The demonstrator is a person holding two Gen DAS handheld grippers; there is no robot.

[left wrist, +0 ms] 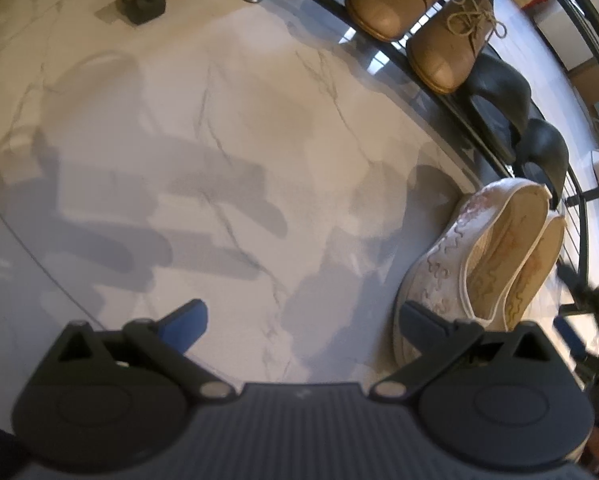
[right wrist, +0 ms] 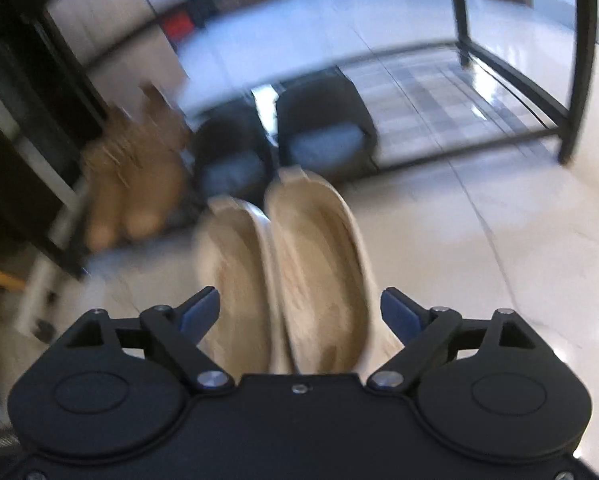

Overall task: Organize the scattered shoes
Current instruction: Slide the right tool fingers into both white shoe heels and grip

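Observation:
A pair of cream embroidered flats lies side by side on the marble floor in front of a low black shoe rack. On the rack stand two tan lace-up shoes and two black shoes. My left gripper is open and empty over the floor, left of the flats. In the blurred right wrist view the flats lie between the open fingers of my right gripper, which straddle both without touching them. The tan shoes and black shoes sit beyond.
A chair base with a caster stands on the floor at the far left. Boxes lie behind the rack. The rack's frame and wire shelf extend right of the black shoes. Dark furniture stands at the left.

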